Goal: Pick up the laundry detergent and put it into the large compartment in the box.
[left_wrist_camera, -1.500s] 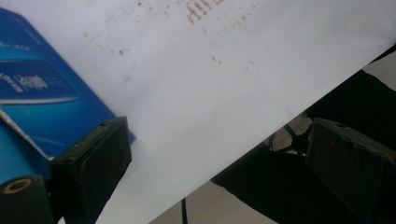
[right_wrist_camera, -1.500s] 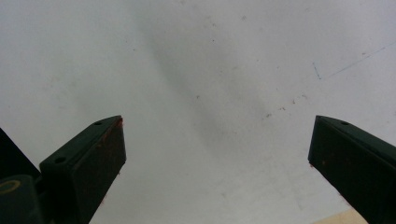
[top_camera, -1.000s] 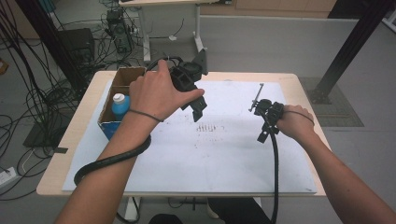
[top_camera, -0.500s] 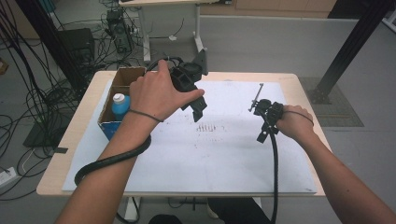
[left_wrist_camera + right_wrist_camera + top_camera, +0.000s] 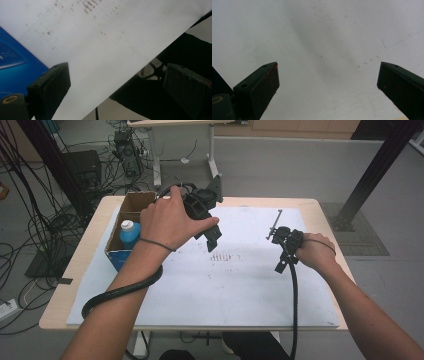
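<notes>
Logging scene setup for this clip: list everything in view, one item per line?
table: 1, light wood, centre
white sheet: 1, white with faint marks, covering tabletop
cardboard box: 1, brown with blue side, table's left edge
bottle: 1, blue with white cap, inside box
cables: many, black, floor at left
left gripper: 1, black, jaws open, beside box
right gripper: 1, black, jaws open, over sheet at right

A blue-capped bottle (image 5: 129, 231) stands in a cardboard box (image 5: 131, 202) on the table (image 5: 90, 245)
</notes>
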`<move>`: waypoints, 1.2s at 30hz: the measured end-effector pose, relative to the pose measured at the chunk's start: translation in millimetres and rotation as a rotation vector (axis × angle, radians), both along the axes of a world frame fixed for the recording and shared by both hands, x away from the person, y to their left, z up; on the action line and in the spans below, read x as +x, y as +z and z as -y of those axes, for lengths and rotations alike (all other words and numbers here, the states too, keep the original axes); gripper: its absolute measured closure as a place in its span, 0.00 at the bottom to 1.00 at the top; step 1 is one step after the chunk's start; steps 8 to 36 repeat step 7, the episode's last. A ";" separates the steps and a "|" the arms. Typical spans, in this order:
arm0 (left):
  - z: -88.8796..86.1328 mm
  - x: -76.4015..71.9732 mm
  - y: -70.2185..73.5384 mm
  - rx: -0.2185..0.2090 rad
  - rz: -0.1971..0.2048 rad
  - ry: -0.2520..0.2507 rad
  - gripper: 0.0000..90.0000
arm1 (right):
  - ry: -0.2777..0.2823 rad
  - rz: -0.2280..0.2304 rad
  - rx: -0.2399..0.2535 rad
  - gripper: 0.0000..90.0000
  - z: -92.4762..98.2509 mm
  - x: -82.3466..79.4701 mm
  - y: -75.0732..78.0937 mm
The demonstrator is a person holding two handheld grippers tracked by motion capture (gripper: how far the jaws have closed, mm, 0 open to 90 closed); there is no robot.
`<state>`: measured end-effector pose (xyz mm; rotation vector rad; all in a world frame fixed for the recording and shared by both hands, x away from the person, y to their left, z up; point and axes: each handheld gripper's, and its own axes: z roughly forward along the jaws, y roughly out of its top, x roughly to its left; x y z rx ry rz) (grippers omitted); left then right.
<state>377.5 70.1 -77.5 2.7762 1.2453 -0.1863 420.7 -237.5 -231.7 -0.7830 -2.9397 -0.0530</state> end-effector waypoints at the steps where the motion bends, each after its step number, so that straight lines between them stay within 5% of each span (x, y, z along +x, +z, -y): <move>1: 0.0 0.0 0.0 0.000 0.000 0.000 0.08 | 0.001 0.000 0.001 0.04 0.0 0.0 0.1; 36: -0.4 -0.9 -1.2 -0.006 0.000 -0.001 0.08 | 0.001 0.005 0.002 0.04 -0.7 -0.6 1.1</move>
